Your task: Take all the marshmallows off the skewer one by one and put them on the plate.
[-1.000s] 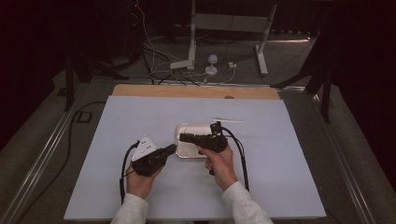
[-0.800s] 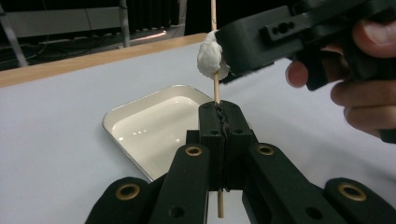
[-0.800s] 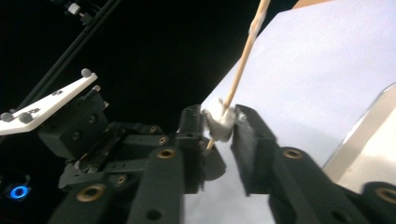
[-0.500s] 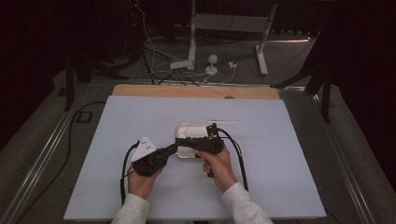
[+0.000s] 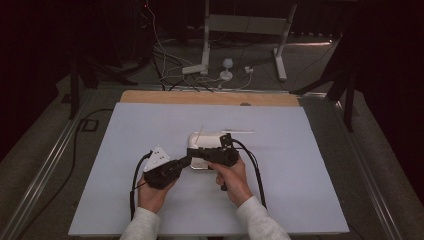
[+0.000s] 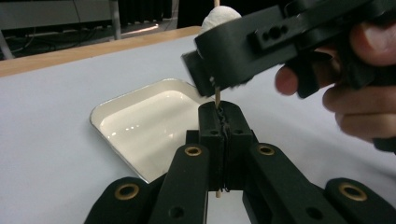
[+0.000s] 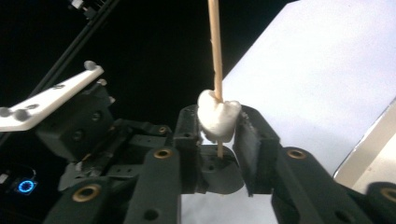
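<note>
Dark room all around, and a big pale table (image 5: 150, 210) fills the middle of the high view. Near the middle of that picture sits a white tray (image 6: 140, 126), and it looks bare inside (just shiny, nothing in it that I can see).

My left tongs (image 6: 223, 122) are squeezed tight on a thin wooden stick (image 7: 215, 42). The stick stands straight up out of them, so its long way runs up and down. A white marshmallow (image 7: 217, 119) is stuck on the stick, above my left tongs.

My right tongs (image 7: 219, 135) sit right on top of the left ones, in the middle of the high view, so my right hand is the one nearest the marshmallow. Their jaws stand on both sides of the marshmallow and have just been opening. The marshmallow is between them, and the pads look like they touch it only lightly, or not at all (I cannot tell for sure).

I think the next move goes along the stick, up or down, so the stick must stay straight.
</note>
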`<state>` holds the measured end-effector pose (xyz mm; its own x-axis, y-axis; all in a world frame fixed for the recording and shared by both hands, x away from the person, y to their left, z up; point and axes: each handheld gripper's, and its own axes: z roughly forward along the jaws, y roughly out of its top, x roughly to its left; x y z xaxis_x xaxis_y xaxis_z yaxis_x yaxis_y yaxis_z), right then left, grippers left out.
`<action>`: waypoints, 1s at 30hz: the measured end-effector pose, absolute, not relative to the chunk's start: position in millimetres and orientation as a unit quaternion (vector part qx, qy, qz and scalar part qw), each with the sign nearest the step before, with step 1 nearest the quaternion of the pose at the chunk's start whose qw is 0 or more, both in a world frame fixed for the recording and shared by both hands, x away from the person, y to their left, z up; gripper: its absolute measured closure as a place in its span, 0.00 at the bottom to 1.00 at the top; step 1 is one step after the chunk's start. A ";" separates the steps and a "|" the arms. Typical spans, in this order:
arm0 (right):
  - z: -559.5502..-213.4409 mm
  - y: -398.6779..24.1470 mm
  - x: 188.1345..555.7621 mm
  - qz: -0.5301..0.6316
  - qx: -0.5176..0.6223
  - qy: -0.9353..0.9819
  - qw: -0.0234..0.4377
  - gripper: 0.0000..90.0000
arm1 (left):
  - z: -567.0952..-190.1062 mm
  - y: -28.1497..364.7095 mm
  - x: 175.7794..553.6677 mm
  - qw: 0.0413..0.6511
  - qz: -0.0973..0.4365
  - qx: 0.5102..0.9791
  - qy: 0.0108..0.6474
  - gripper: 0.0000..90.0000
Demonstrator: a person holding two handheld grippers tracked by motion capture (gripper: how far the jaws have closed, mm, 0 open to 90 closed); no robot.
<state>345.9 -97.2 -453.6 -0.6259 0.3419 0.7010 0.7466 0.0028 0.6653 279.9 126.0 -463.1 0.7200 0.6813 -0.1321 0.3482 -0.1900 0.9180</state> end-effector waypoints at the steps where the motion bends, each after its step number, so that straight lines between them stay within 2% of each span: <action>1: -454.2 -96.7 345.7 -0.584 -0.396 -0.687 0.174 0.80 | -463.5 125.5 279.7 0.536 0.156 0.756 0.342 1.00; 8: -452.0 -97.4 343.9 -0.577 -0.402 -0.694 0.151 0.89 | -464.4 125.0 279.8 0.535 0.158 0.757 0.339 1.00; 16: -446.0 -102.0 345.1 -0.585 -0.416 -0.682 0.141 0.89 | -462.8 125.9 278.9 0.528 0.170 0.763 0.331 1.00; 18: -442.0 -109.9 346.5 -0.604 -0.431 -0.658 0.128 0.90 | -468.1 125.9 277.7 0.503 0.183 0.779 0.326 1.00; 20: -435.5 -125.6 355.9 -0.614 -0.442 -0.638 0.141 0.90 | -466.5 126.6 278.9 0.523 0.168 0.769 0.326 1.00; 22: -430.5 -130.6 358.0 -0.604 -0.434 -0.658 0.119 0.90 | -464.8 119.0 277.5 0.518 0.173 0.777 0.313 1.00; 30: -425.2 -136.8 362.6 -0.608 -0.440 -0.651 0.113 0.90 | -464.0 123.3 278.2 0.519 0.176 0.775 0.313 1.00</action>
